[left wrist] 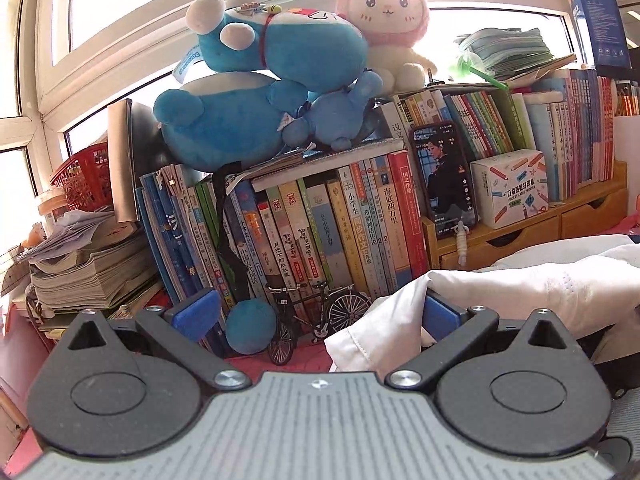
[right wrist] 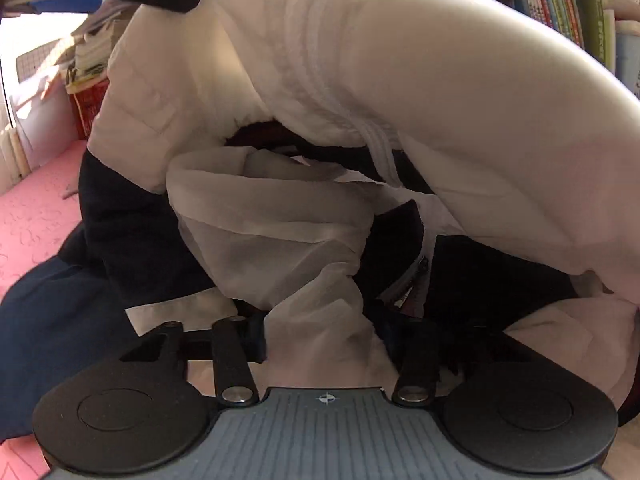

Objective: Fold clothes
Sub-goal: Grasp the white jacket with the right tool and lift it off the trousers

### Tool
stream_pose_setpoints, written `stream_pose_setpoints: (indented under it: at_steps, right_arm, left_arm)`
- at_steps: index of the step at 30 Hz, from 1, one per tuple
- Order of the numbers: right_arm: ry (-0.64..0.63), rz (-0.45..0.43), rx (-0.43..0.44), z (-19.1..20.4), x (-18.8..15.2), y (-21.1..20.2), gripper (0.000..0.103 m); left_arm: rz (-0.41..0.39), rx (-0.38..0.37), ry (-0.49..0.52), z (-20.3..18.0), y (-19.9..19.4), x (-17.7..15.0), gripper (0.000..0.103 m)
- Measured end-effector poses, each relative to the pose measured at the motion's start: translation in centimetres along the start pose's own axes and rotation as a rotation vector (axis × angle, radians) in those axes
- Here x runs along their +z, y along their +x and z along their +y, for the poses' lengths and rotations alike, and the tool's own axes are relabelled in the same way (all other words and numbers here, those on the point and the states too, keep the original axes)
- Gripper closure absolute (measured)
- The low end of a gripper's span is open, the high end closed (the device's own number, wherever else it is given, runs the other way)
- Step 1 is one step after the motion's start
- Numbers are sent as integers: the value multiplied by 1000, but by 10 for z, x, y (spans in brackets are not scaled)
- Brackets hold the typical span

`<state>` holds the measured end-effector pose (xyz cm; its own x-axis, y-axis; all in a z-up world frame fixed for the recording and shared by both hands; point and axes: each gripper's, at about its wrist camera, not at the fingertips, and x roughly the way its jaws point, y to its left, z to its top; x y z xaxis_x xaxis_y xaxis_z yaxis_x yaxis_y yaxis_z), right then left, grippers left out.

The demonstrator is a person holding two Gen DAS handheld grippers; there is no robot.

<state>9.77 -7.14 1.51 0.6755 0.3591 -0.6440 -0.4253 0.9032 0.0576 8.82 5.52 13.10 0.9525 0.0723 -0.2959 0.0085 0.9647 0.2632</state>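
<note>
Two hand-held grippers are working at one white garment (right wrist: 460, 92) on a pink table surface (right wrist: 28, 216).

From the left wrist view, the left gripper (left wrist: 320, 312) is standing with its jaws wide apart. Its blue left pad (left wrist: 196, 314) is showing bare at about 8 o'clock, while the blue right pad (left wrist: 440, 314) at about 4 o'clock is sitting against a fold of the white cloth, which is draping over that finger and spreading off toward 3 o'clock. Nothing is being pinched between the two pads; the cloth is only hanging on the one finger. Beyond it, a model bicycle (left wrist: 316, 320) is standing on the table in front of a row of books (left wrist: 320, 232), with blue plush toys (left wrist: 260, 92) and a pink-and-white plush rabbit (left wrist: 384, 24) piled on top toward 12 o'clock. A phone (left wrist: 444, 176) is leaning upright against the books at about 2 o'clock.

From the right wrist view, the right gripper (right wrist: 324, 344) is pointing down into the garment, its two black fingers drawn fairly close together on a bunched fold of white fabric (right wrist: 296, 280) that is rising from between them. The pads themselves are hidden by cloth. The rest of the garment is arching high overhead from 10 o'clock round to 3 o'clock, with dark navy fabric (right wrist: 60, 312) lying beneath it at 8 o'clock.
</note>
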Motion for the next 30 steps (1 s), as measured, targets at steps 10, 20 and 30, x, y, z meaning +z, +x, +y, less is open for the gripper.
stream_pose_setpoints:
  at_steps: [10, 20, 30]
  right_arm:
    - [369, -284, 356, -87, -26, -141, 96]
    - [-138, -96, 221, 9, -39, -115, 89]
    - [-68, -70, 108, 26, -4, -6, 26]
  left_arm:
    - [-40, -53, -41, 21, -43, -16, 0]
    - [-18, -88, -63, 6, -43, -15, 0]
    - [272, -26, -183, 56, -55, -124, 0]
